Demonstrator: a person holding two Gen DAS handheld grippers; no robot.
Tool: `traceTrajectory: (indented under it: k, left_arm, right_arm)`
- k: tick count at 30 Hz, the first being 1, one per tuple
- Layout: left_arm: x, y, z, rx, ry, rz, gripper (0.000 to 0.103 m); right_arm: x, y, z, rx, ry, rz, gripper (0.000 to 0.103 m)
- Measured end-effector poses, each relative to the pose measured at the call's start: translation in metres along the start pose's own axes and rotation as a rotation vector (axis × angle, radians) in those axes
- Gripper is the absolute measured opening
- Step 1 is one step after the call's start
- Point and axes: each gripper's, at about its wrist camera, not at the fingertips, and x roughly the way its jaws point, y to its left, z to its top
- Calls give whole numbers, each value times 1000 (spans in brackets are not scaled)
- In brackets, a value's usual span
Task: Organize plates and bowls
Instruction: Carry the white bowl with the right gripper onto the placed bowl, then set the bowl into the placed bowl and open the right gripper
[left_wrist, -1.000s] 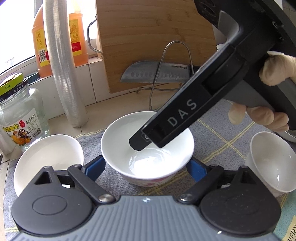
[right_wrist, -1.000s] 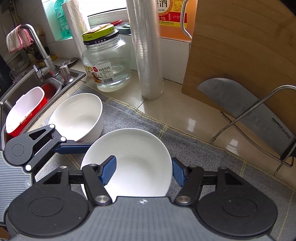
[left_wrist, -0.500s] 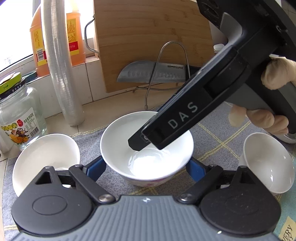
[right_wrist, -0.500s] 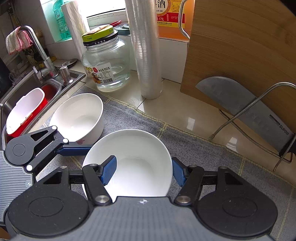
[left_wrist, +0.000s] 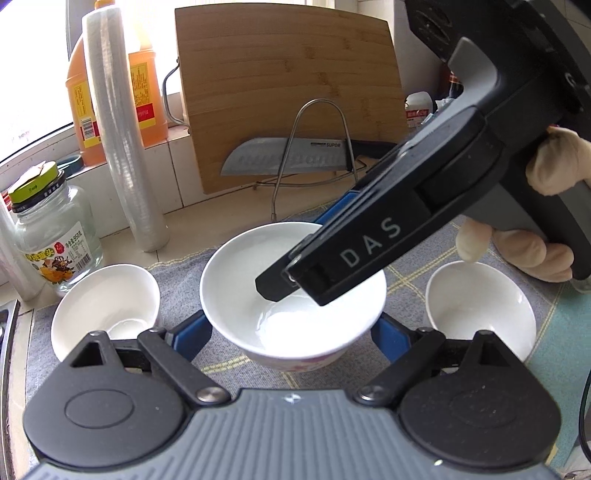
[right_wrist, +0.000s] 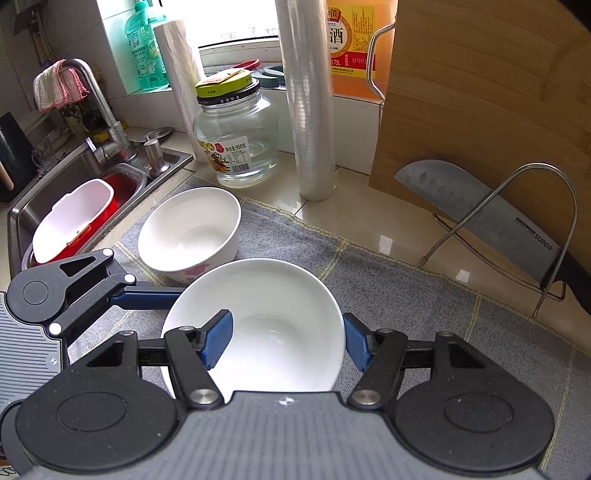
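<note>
A white bowl (left_wrist: 280, 325) with a pink pattern low on its side hangs just over the grey mat (left_wrist: 424, 266). My left gripper (left_wrist: 290, 332) is shut on it, one blue pad on each side of its wall. My right gripper (left_wrist: 303, 251) comes in from the right and straddles the far rim. From the right wrist, this bowl (right_wrist: 280, 321) fills the right gripper (right_wrist: 286, 336), with the left pad inside and the right pad against the outer rim. A left finger (right_wrist: 147, 295) reaches it from the left. Two more white bowls stand on the mat, left (left_wrist: 105, 299) and right (left_wrist: 476, 302).
A cutting board (left_wrist: 288, 92) leans on the wall behind a knife (left_wrist: 284, 158) in a wire stand. A cling-film roll (left_wrist: 122, 140), glass jar (left_wrist: 55, 236) and oil bottle (left_wrist: 144, 74) line the back left. The sink (right_wrist: 74, 177) with a red tub lies left. A gloved hand (left_wrist: 546, 206) holds the right gripper.
Both grippers rose and pulled back together with the bowl still between them. The other bowls, jar and board now look lower and farther off. Neither grip changed.
</note>
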Motion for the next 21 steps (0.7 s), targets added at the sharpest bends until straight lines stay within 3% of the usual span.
traceTrajectory:
  k: [10,21]
  left_arm:
    - [-24,-21,-4,26,8,-24,92]
    - [-40,-58,1,99,-24,-103,92]
  right_arm:
    - [-33,15,-24,9,-27,-3,70]
    - [-72,7,-60,65,-49,-67,70]
